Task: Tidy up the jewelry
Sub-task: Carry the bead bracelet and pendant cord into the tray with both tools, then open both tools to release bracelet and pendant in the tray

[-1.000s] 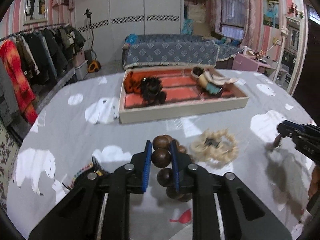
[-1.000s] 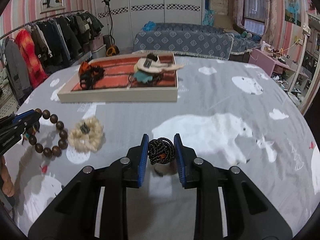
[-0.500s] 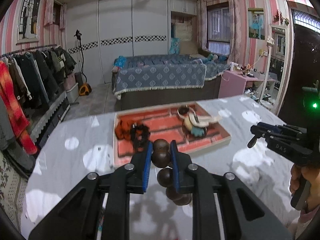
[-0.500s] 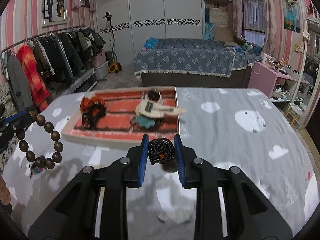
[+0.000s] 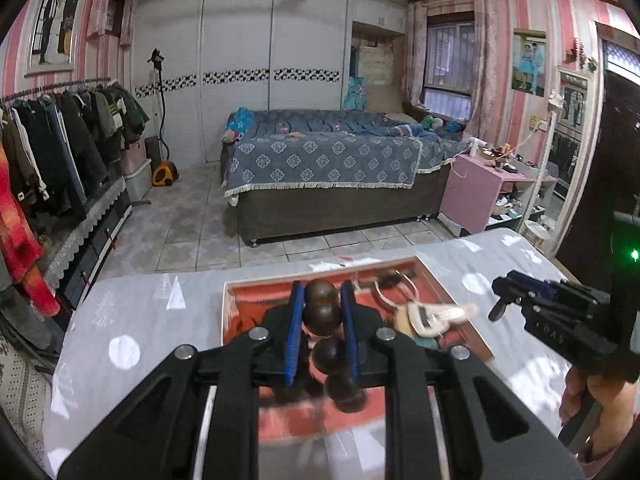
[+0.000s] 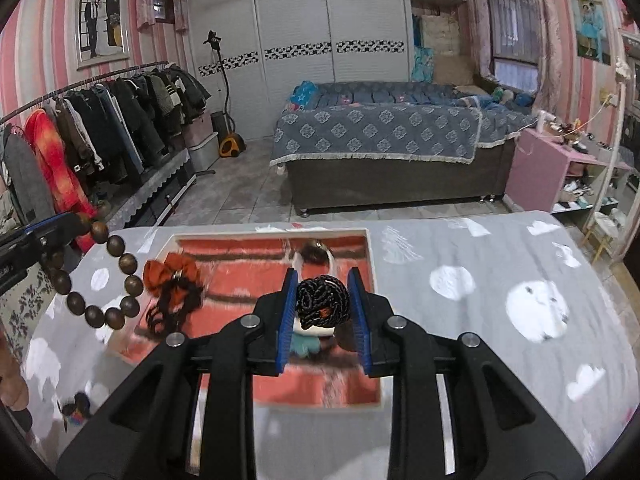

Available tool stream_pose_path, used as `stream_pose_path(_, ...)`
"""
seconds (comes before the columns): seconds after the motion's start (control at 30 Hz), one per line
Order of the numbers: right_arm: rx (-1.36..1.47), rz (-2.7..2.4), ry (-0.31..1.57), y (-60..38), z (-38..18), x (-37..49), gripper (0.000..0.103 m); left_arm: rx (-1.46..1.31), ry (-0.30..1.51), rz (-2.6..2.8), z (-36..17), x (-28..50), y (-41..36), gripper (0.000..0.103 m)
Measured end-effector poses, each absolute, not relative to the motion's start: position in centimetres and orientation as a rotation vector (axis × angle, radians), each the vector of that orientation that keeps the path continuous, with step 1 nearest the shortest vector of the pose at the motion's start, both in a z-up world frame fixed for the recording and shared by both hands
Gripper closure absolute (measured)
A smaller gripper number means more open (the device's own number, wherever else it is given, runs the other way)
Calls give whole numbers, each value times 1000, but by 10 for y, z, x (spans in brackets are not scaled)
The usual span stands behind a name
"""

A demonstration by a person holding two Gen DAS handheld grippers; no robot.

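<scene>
Below both grippers, a grey table [image 6: 500,264] carries a shallow tray [image 6: 372,256] with a red lining. Over it, the left gripper [image 5: 321,334] pinches a brown bead bracelet [image 6: 116,276], and the right gripper [image 6: 323,316] clamps a black braided ball [image 6: 323,306].

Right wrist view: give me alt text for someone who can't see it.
The right tool grips a black braided knot above a red-lined tray on a grey table. At left, the left tool dangles a brown bead bracelet.
</scene>
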State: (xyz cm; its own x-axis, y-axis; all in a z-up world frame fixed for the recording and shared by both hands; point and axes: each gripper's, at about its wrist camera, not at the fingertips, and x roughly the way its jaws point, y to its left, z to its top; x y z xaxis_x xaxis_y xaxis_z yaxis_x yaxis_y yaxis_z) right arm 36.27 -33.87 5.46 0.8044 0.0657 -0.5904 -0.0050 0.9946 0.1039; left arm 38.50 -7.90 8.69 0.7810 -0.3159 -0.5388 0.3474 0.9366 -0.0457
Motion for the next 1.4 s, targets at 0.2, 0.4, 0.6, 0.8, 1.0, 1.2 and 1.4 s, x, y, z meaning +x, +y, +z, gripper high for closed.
stream_pose_path(0.2, 108, 55, 684, -332, 39, 421, 77, 72, 625, -335, 69, 449, -87, 84)
stream_pose_path(0.4, 101, 66, 727, -325, 24, 457, 77, 17, 712, -312, 40, 500, -80, 84)
stream_pose_path(0.6, 88, 63, 761, -320, 13, 483, 77, 12, 777, -266, 10, 529, -70, 84)
stream_pose_path(0.8, 52, 48, 806, -314, -6, 500, 77, 75, 795, -192, -9, 537, -73, 84)
stream_pose_path(1.0, 38, 16, 856, -312, -27, 509, 77, 105, 817, -158, -30, 542, -75, 84)
stream_pose_path(1.2, 10, -39, 913, -315, -47, 518, 77, 118, 858, -144, -47, 547, -76, 84)
stream_pose_path(1.4, 33, -35, 946, -321, -52, 519, 76, 120, 882, -142, -51, 549, -76, 84)
